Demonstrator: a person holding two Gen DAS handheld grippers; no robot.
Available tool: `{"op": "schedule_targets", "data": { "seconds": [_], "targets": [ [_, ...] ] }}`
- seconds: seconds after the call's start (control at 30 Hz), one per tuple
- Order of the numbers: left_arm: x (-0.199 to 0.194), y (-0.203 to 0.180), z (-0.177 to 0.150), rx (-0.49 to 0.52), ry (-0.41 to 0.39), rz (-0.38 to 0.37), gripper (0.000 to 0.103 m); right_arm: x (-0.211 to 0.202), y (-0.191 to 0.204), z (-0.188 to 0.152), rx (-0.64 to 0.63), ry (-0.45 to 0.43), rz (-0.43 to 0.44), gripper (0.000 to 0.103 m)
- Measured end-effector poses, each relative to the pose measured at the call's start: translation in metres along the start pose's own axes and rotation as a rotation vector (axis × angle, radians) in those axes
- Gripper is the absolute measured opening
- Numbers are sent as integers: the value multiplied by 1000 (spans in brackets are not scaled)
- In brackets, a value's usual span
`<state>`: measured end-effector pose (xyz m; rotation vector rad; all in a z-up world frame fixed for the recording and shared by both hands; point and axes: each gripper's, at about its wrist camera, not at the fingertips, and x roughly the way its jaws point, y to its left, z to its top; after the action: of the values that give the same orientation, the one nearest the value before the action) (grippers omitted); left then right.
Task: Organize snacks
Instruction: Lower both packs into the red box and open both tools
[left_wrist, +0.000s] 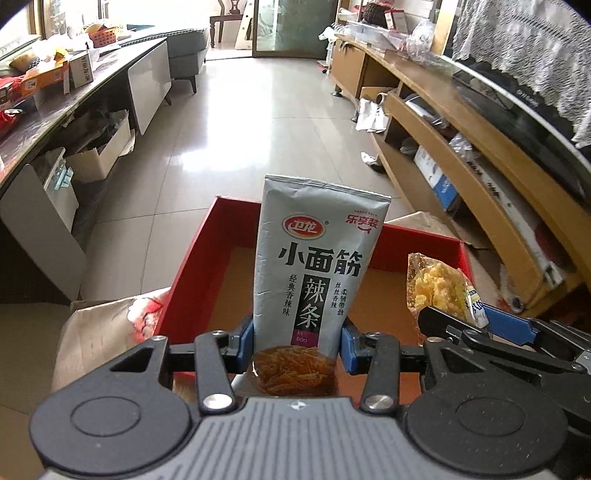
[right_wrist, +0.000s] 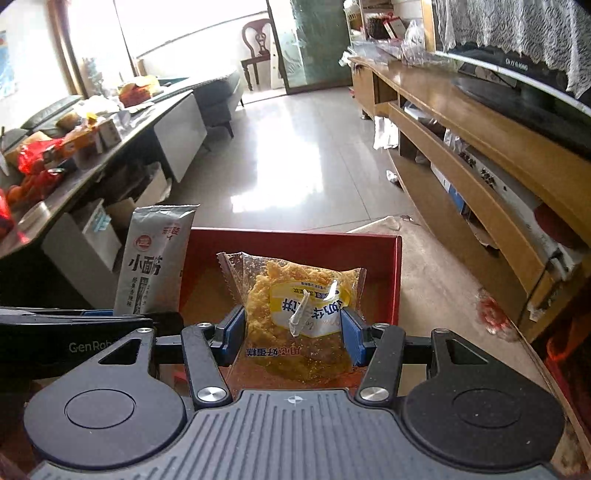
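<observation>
Item one: grey spicy-strip packet (left_wrist: 314, 266), upright, clamped low down between the blue pads of the left gripper (left_wrist: 297, 341), held over the near-left part of the open red box (left_wrist: 192, 258). Item two: clear-wrapped yellow cake (right_wrist: 299, 310), pinched at both sides by the right gripper (right_wrist: 293, 332), over the box's right half. Step in hand appears to be depositing; next, lower each and release inside the walls.
</observation>
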<state>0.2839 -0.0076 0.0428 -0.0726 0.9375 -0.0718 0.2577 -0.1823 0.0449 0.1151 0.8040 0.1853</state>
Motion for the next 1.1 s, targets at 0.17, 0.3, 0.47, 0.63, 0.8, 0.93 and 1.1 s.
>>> {"op": "schedule_targets", "data": {
  "seconds": [0.17,0.3,0.47,0.63,0.8,0.93,1.1],
  "targets": [
    [28,2,2,2,26,31,43,26,-3,0,7,35,-2,62],
    [46,6,-2,2,61,59,43,42,-1,-5,1,74,-4,62],
    [60,8,-8,-1,96,82,43,57,3,-8,-18,109,-17,62],
    [67,10,-12,-5,116,88,43,60,8,-8,-55,117,-49,63],
    [71,11,-13,-2,128,101,45,65,11,-9,-79,119,-79,66],
    [70,12,-13,-4,127,105,50,65,10,-8,-75,112,-85,66],
    [64,11,-11,-4,114,111,52,61,9,-5,-71,95,-95,69]
  ]
}}
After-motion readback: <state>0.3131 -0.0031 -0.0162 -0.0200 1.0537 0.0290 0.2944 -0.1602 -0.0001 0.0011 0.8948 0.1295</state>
